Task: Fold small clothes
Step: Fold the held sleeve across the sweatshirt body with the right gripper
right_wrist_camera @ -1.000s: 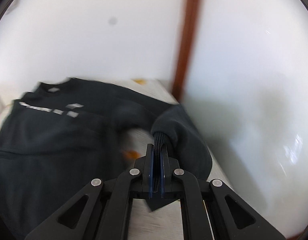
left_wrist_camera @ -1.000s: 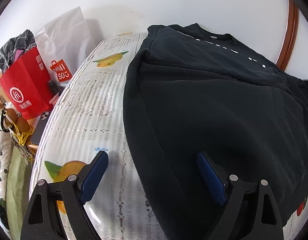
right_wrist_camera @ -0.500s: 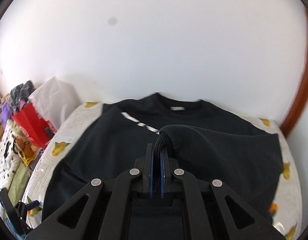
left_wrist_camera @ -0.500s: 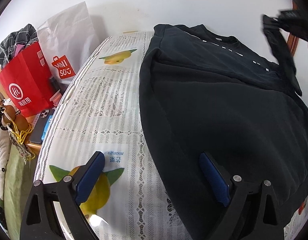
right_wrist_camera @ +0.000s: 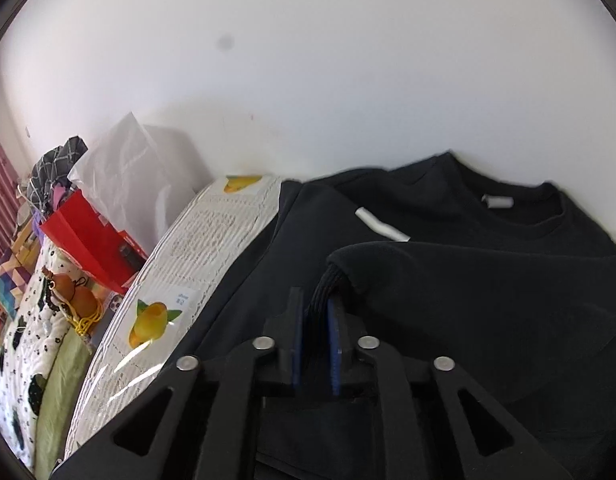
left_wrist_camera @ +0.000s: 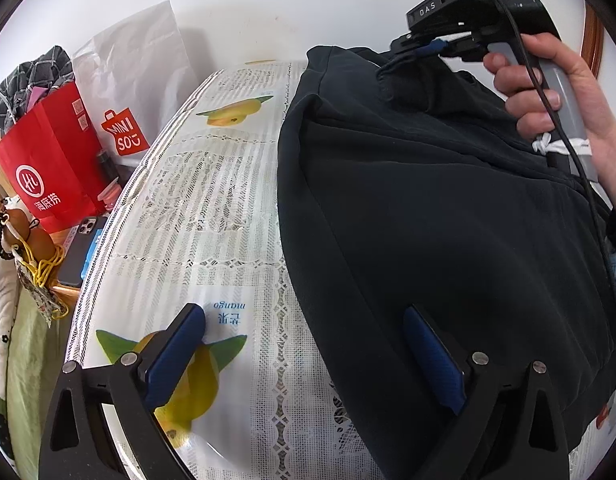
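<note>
Between the jaws of the right gripper (right_wrist_camera: 314, 330), the ribbed cuff (right_wrist_camera: 323, 286) of a sleeve (right_wrist_camera: 448, 276) is seen; the jaws are opening, only narrowly parted, and the cuff is being let go rather than pinched. The sleeve is laid across the chest of a black sweatshirt (left_wrist_camera: 448, 220), which is spread flat on a surface covered by a lace-patterned cloth (left_wrist_camera: 212, 216) printed with mangoes. The left gripper (left_wrist_camera: 304, 352) is held low over the sweatshirt's near edge with its jaws spread wide and empty, one pad over the cloth, the other over the dark fabric. The right hand (left_wrist_camera: 548, 92) is seen around its gripper's handle. The step in hand appears to be folding a sleeve inward. Next, a clean release and a fresh grasp elsewhere on the garment would likely be needed.
</note>
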